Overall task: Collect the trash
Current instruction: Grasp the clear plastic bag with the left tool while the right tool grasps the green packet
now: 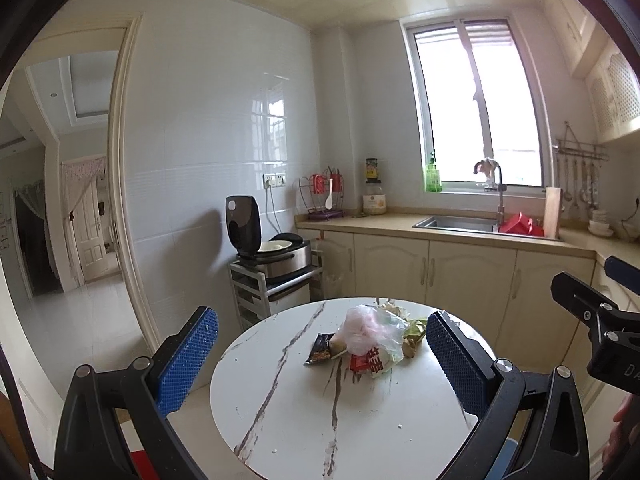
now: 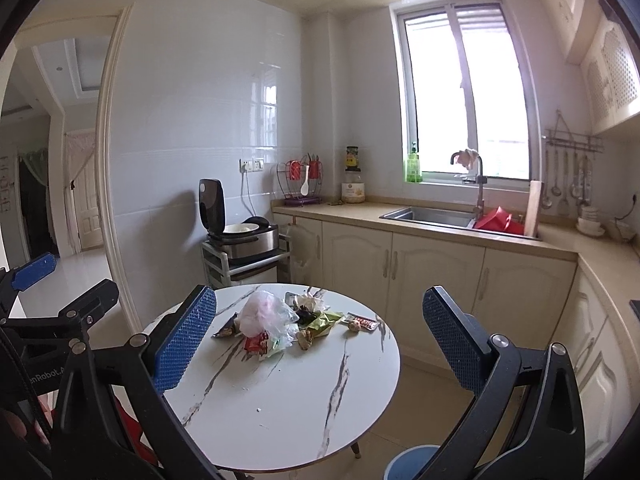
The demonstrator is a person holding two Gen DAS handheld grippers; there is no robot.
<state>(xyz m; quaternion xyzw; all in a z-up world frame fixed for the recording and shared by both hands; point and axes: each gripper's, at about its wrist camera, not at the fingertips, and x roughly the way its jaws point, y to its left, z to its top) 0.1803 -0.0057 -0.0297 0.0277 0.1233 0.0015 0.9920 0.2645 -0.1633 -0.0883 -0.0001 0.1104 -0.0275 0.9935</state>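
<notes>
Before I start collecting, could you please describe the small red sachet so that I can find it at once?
Look at the round white marble-patterned table, then at the trash heap around the crumpled clear plastic bag. The flat red sachet lies alone at the heap's right end, beside a small brown lump, nearest the cream cabinets.

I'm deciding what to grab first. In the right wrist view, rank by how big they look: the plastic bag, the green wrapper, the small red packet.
1. plastic bag
2. green wrapper
3. red packet

All three lie close together on the table, so nearness to the camera barely skews this.
</notes>
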